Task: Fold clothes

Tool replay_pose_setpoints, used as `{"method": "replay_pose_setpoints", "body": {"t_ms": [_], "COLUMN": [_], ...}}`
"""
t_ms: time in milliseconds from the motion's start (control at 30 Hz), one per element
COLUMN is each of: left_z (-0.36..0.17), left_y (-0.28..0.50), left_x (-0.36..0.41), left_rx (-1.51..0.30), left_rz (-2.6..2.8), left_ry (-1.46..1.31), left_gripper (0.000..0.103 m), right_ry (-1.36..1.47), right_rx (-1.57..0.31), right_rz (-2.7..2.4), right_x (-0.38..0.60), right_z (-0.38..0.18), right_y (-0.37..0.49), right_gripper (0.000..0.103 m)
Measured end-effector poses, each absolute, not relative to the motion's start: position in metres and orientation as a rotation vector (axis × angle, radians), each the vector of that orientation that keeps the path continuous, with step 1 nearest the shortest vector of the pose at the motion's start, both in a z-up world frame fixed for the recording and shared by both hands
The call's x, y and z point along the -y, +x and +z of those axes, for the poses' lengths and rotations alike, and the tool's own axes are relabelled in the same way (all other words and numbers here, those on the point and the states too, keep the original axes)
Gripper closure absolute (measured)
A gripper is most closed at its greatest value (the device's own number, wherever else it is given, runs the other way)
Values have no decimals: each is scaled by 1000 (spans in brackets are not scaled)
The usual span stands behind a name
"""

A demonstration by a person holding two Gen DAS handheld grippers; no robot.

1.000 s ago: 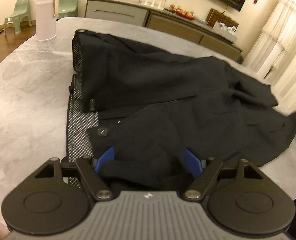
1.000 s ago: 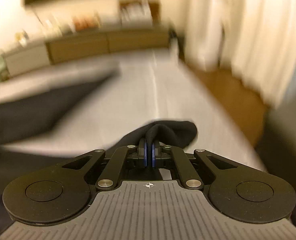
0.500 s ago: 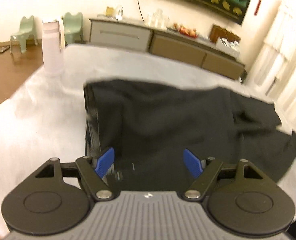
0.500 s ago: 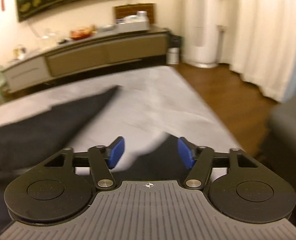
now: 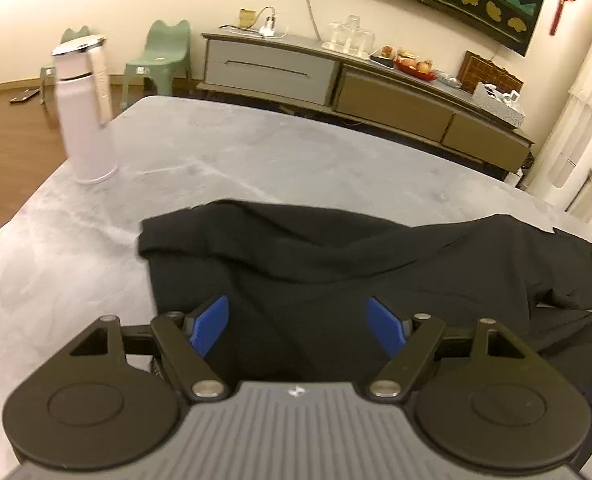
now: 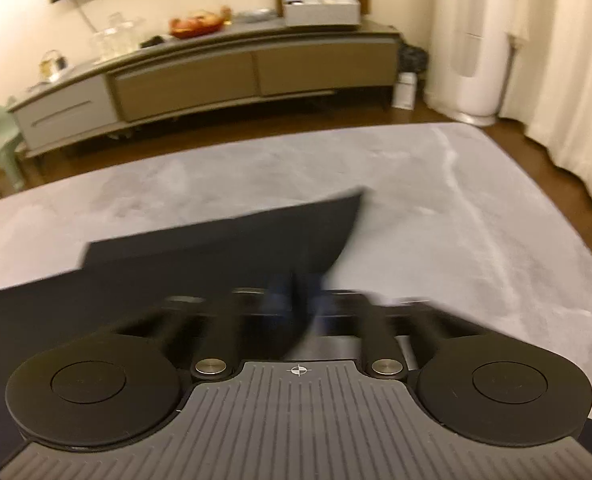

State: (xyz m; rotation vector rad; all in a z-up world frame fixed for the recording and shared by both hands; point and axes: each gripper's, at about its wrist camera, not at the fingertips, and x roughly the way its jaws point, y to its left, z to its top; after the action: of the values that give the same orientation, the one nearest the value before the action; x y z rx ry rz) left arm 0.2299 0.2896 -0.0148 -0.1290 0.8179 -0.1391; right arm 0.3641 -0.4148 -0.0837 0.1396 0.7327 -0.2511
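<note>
Left hand-held gripper (image 5: 298, 326): fingers (image 5: 209, 330) spread wide and released, blue pads apart with nothing between them; it points level across the worktop (image 5: 255, 152), poised over the near part of the black garment (image 5: 336, 264); whether it touches the cloth cannot be told. The garment lies in a folded heap on the grey worktop, its near edge hidden behind the gripper body and its right side cut off by the frame; a pale bottle (image 5: 83, 108) stands upright well apart from it at the far left corner, slightly blurred.

Right hand-held gripper (image 6: 296, 304): fingertips smeared by motion blur; the linkage arms appear drawn inward, but whether the tips are clenched or parted cannot be told; it points level over the right part of the worktop (image 6: 456, 220). The black garment (image 6: 215, 248) reaches up to the blurred tips, a pointed corner extending beyond them; any grasp on it is unreadable; a long sideboard (image 6: 215, 72) stands beyond the worktop.
</note>
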Motion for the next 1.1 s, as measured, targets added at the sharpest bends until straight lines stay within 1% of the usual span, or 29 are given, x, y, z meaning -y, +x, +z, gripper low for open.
{"method": "replay_pose_setpoints", "body": {"t_ms": [33, 167, 233, 267, 300, 333, 367, 433, 533, 633, 733, 800, 867, 900, 1100], "left_z": [-14, -11, -10, -10, -11, -13, -16, -19, -21, -25, -38, -50, -59, -62, -67], "left_y": [231, 234, 236, 238, 239, 240, 241, 243, 250, 262, 278, 288, 297, 301, 335], "left_x": [-289, -287, -285, -283, -281, -280, -280, -283, -288, -290, -284, -275, -272, -272, -289], "left_rx": [-816, -800, -792, -792, -792, -795, -801, -818, -834, -855, -910, -952, -968, -968, -962], "left_rz": [-137, -130, -114, -104, -95, -91, -84, -71, -54, -31, -40, -51, -37, -29, 37], "left_ry": [-126, -137, -139, -129, -116, -109, -101, -97, -102, -113, -91, -38, 8, 24, 6], "left_gripper": [25, 25, 25, 25, 25, 25, 25, 25, 25, 19, 18, 21, 27, 25, 25], "right_ry": [109, -33, -123, -150, -168, -177, -186, -119, 56, 202, 304, 331, 332, 332, 357], "right_rx": [-698, -404, -340, -345, -390, -474, -557, -612, -591, -579, -566, -584, -611, -620, -674], "right_rz": [-240, -305, -424, -491, -524, -525, -525, -546, -517, -467, -466, -507, -561, -587, -643], "right_x": [408, 384, 373, 372, 374, 380, 386, 399, 408, 408, 412, 421, 439, 448, 486], "right_z": [-73, 10, 37, 40, 36, 25, 14, 2, -1, -6, -23, -39, -49, -53, -79], "right_y": [361, 301, 274, 269, 270, 276, 283, 272, 229, 188, 153, 141, 138, 136, 136], "right_gripper": [102, 102, 101, 98, 91, 66, 44, 45, 40, 38, 31, 31, 31, 31, 31]}}
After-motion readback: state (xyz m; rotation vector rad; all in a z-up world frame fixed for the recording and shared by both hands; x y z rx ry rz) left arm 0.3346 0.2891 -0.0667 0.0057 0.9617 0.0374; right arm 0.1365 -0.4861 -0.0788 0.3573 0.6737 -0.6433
